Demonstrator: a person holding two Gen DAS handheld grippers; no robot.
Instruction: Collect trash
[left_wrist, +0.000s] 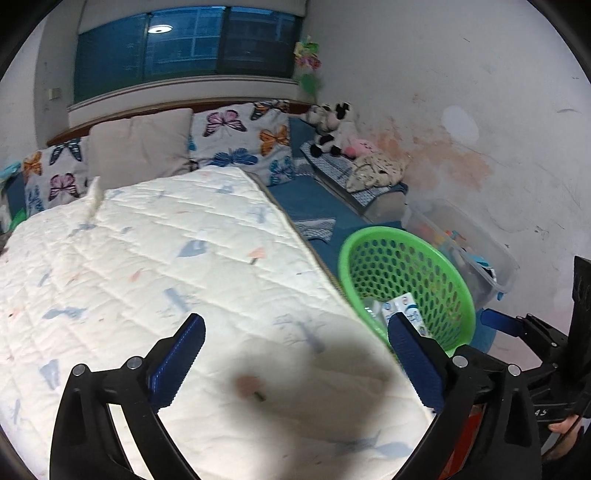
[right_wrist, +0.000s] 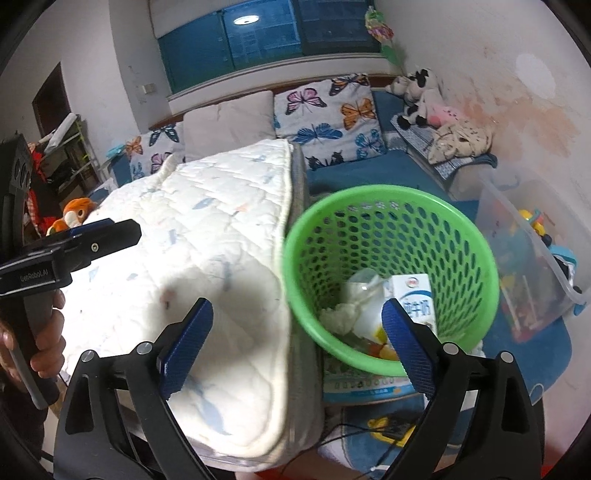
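Observation:
A green perforated basket (right_wrist: 373, 229) stands beside the bed, right of the folded white quilt (right_wrist: 207, 229). Inside it lie a white and blue milk carton (right_wrist: 413, 291), a crumpled tissue (right_wrist: 341, 314) and a clear plastic cup (right_wrist: 364, 284). My right gripper (right_wrist: 297, 304) is open and holds nothing, one finger above the quilt and the other above the basket. My left gripper (left_wrist: 295, 321) hangs open over the quilt (left_wrist: 166, 258), also holding nothing, with the basket (left_wrist: 406, 266) and carton (left_wrist: 404, 306) by its right finger. In the right wrist view the left gripper (right_wrist: 110, 229) shows at the left, in a hand (right_wrist: 48, 339).
A clear storage box (right_wrist: 532, 251) of toys stands against the wall right of the basket. Butterfly pillows (right_wrist: 332, 110) and plush toys (right_wrist: 417, 96) line the bed's head. A flat printed package (right_wrist: 365, 384) lies under the basket. An orange plush toy (right_wrist: 75, 214) sits left of the quilt.

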